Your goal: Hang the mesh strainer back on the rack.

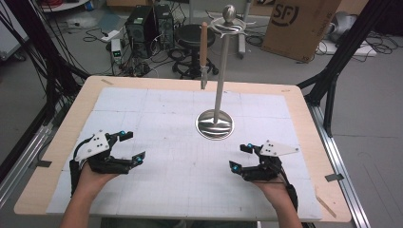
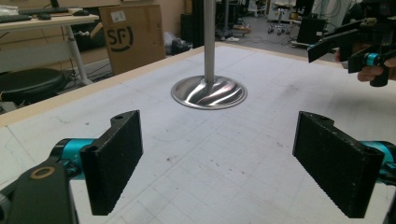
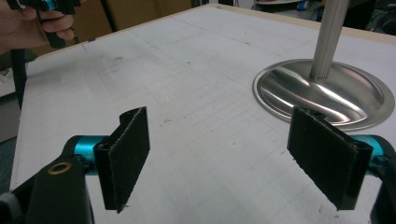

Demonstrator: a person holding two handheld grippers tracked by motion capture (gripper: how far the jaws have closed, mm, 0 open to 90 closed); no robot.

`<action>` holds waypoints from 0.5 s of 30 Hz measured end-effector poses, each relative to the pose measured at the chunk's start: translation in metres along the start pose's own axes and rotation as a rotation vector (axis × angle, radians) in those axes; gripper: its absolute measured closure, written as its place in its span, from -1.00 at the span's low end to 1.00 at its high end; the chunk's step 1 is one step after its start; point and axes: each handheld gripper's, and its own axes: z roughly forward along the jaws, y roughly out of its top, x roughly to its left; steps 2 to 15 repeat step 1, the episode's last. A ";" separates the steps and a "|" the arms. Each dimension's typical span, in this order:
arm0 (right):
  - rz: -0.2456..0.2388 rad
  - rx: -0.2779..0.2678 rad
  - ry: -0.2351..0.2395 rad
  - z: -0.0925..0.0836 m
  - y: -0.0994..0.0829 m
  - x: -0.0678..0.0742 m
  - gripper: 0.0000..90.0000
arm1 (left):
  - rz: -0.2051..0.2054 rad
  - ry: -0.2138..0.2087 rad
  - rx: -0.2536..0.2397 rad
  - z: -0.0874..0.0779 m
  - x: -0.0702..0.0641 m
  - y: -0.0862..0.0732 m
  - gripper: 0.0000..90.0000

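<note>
the metal stand sits mid-desk, far of both claws, a brown-handled tool hanging from its top hook. left claw and right claw rest released, empty. judged: start position; next, reach up for the tool.

Grey floor, cardboard box, stool

One metal stand, one wooden-handled utensil hanging from it, two tools.
</note>
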 end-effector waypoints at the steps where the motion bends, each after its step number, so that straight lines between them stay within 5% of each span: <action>1: -0.001 -0.001 -0.001 0.000 0.000 0.000 -0.55 | 0.001 0.002 0.000 0.000 0.000 0.000 -0.63; 15: -0.001 -0.001 -0.001 0.000 0.000 0.000 -0.55 | 0.001 0.002 0.000 0.000 0.000 0.000 -0.63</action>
